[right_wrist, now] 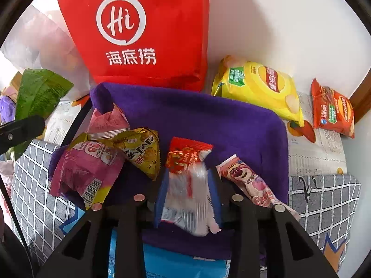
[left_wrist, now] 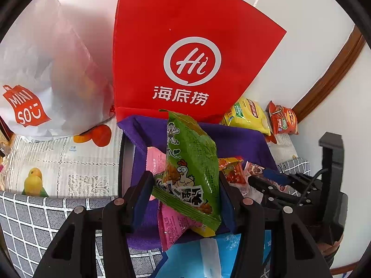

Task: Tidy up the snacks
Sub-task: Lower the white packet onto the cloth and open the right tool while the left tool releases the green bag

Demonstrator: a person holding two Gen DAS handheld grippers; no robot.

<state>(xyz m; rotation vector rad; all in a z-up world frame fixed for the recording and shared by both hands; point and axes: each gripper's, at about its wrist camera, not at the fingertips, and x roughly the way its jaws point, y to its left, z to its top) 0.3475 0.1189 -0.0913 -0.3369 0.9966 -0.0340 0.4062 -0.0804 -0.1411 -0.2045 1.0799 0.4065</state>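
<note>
My left gripper (left_wrist: pixel 185 192) is shut on a green snack packet (left_wrist: pixel 192 162) with a cartoon chicken and holds it above the purple cloth (left_wrist: pixel 236 136); the packet also shows in the right wrist view (right_wrist: pixel 39 92). My right gripper (right_wrist: pixel 187 197) is shut on a red-and-clear snack packet (right_wrist: pixel 187 176) over the purple cloth (right_wrist: pixel 208 120). On the cloth lie a pink packet (right_wrist: pixel 83 169), a yellow triangular packet (right_wrist: pixel 143 150), a second pink packet (right_wrist: pixel 106 120) and a pink bear-print bar (right_wrist: pixel 250 180). The right gripper shows in the left wrist view (left_wrist: pixel 273 180).
A red "Hi" bag (left_wrist: pixel 192 53) stands behind the cloth, beside a white Miniso bag (left_wrist: pixel 46 69). A yellow chip bag (right_wrist: pixel 257 88) and an orange chip bag (right_wrist: pixel 331 111) lie at the back right by the wall. A blue tissue pack (left_wrist: pixel 204 254) sits near me.
</note>
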